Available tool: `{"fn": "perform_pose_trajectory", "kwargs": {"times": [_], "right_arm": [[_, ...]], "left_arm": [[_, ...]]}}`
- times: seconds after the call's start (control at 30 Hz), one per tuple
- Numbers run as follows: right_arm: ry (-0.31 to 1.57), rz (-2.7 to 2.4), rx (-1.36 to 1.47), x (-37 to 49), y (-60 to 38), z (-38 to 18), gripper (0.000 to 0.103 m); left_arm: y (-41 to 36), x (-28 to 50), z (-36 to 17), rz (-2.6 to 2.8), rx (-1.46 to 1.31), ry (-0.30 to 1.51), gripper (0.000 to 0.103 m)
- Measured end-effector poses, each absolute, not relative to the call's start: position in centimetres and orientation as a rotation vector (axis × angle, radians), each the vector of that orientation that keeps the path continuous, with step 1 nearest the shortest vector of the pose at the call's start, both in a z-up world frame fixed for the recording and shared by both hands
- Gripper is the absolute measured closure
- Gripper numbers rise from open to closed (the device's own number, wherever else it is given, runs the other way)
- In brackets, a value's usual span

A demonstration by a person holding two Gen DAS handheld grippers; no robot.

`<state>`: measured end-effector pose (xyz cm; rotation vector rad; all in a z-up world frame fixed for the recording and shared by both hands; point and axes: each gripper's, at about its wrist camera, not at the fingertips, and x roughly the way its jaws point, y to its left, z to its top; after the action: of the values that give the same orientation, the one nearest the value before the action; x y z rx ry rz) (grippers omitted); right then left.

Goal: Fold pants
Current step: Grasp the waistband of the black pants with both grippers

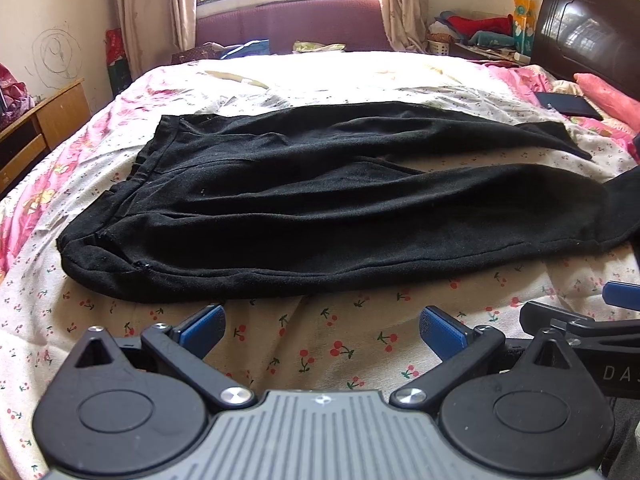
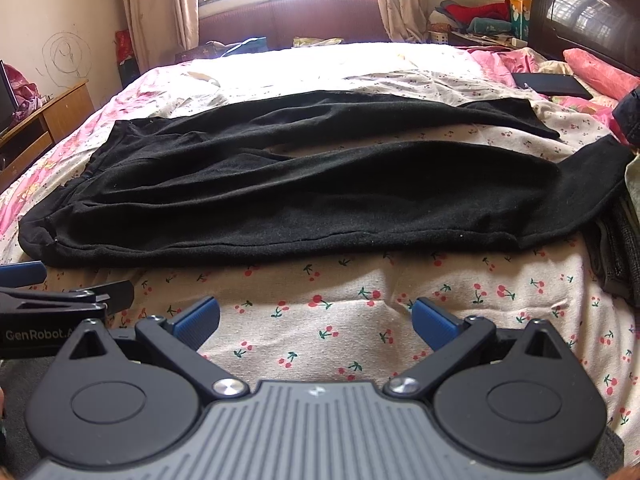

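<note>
Black pants (image 1: 320,208) lie flat across the bed, waistband to the left, both legs running right; they also show in the right wrist view (image 2: 300,192). The near leg's end hangs over the bed's right edge. My left gripper (image 1: 322,330) is open and empty, just short of the pants' near edge. My right gripper (image 2: 316,320) is open and empty, also in front of the near edge, to the right of the left one. Each gripper shows at the other view's side edge.
The bed (image 2: 340,320) has a cherry-print sheet. A wooden desk (image 1: 36,128) stands at the left. A dark headboard (image 1: 588,32), a pink pillow (image 1: 608,96) and a dark flat case (image 1: 568,106) are at the right. Folded dark clothes (image 2: 620,248) lie at the right edge.
</note>
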<state>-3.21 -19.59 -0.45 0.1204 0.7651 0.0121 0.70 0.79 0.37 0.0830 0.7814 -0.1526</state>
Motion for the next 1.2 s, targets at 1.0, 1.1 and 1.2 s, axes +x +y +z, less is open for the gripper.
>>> {"fn": "perform_pose_trajectory", "kwargs": {"times": [1.0,1.1,1.2], "right_arm": [[0.862,0.696,-0.466,44.2,-11.8,-3.7,0.014],[0.934,0.709,-0.515,45.6,-11.5,-4.9,0.014],[0.984,0.704,-0.483,46.3,-11.5,-5.6,0.018]], "left_arm": [[18.2,42.1,-0.9,-0.224,0.312,0.879,0.012],[17.8,43.2,-2.6,-0.255,0.318,0.971,0.011],[17.6,43.7,-3.5,-0.245,0.354,0.973,0.016]]}}
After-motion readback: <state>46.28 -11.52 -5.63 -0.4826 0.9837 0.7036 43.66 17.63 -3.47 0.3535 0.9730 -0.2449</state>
